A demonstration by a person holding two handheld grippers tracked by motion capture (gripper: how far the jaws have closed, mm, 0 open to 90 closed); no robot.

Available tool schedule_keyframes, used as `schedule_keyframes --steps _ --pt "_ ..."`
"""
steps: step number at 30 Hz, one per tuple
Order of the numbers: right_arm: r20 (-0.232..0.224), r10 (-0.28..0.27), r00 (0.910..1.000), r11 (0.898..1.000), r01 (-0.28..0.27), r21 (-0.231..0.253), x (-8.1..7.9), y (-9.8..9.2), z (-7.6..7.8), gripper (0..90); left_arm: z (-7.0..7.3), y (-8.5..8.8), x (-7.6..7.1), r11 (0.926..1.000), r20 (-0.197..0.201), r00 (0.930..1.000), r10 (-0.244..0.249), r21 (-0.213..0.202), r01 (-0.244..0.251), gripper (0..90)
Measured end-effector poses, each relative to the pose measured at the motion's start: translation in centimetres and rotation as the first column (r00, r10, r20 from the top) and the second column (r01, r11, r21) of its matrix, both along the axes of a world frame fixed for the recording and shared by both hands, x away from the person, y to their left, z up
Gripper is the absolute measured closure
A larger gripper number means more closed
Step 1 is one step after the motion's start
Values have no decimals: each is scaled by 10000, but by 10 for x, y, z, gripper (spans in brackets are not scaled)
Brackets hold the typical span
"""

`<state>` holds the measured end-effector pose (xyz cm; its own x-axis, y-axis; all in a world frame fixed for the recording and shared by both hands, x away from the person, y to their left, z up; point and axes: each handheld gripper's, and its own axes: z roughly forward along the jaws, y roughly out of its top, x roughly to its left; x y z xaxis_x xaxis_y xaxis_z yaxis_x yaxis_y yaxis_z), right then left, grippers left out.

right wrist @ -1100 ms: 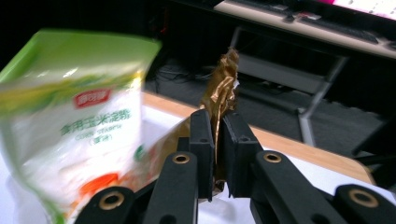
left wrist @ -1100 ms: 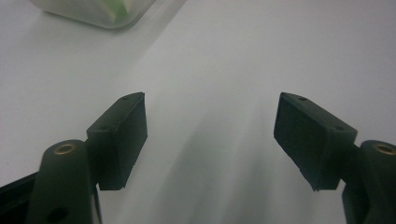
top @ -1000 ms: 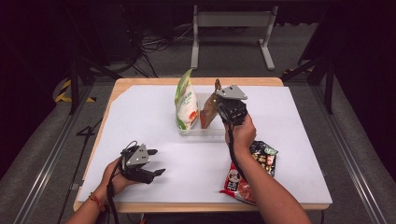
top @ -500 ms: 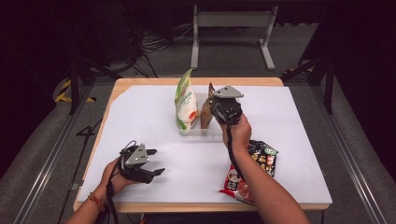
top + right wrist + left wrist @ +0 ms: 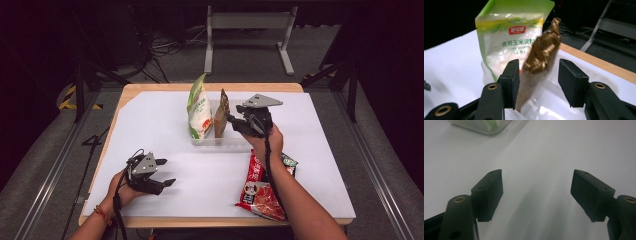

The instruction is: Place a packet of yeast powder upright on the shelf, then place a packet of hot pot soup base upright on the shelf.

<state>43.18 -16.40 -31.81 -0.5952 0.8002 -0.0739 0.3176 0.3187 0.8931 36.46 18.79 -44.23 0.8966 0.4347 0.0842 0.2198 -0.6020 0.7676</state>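
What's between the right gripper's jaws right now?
In the right gripper view, the brown packet stands between the right gripper's jaws, which have just been opening and are not pressing it.

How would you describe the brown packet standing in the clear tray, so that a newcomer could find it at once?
On the white table, look to the far middle, where a clear tray holds two upright packets. The brown packet is the right-hand one, beside the green-and-white pouch. It is narrower, darker and crinkled gold-brown, nearest the right gripper.

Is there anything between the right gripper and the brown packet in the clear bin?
Nothing visible is. The right gripper has just been opening; the brown packet stands between its jaws, pads apart from it, inside the clear bin beside the green-and-white bag.
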Motion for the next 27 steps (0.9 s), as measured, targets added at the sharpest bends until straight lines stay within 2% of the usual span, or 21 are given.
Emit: schedule_keyframes --steps 5,6,10,13,19,20,25,26,27 --pt "146 608 9980 9981 -610 127 -16 -25 -3 477 0 1 2 10000 -27 10000 16 -15 -16 266" --pt "146 608 9980 9981 -610 127 -16 -25 -3 477 0 1 2 10000 -27 10000 16 -15 -16 265" --pt "201 1166 9930 9932 -1165 -45 -30 -48 -13 425 0 1 1 10000 17 10000 -7 11 7 264" --pt "277 1303 9911 9915 -1303 -32 -39 -66 -20 403 1 1 0 10000 32 10000 44 27 -44 263" --pt "-51 1377 9905 9901 -1378 -286 -51 -101 -35 349 1 -2 -1 9999 115 9999 22 99 -23 257" --pt "-51 1377 9905 9901 -1378 -286 -51 -101 -35 349 1 -2 -1 9999 115 9999 22 99 -23 257" --pt "-748 1281 9889 9906 -1312 -389 -55 -132 -56 334 1 -1 1 9999 70 9999 92 76 -93 255" --pt "-748 1281 9889 9906 -1312 -389 -55 -132 -56 334 1 -1 1 9999 70 9999 92 76 -93 255" --pt "-800 1100 9907 9921 -1143 -521 -57 -142 -62 333 1 -2 1 9999 97 9999 65 151 -66 255"
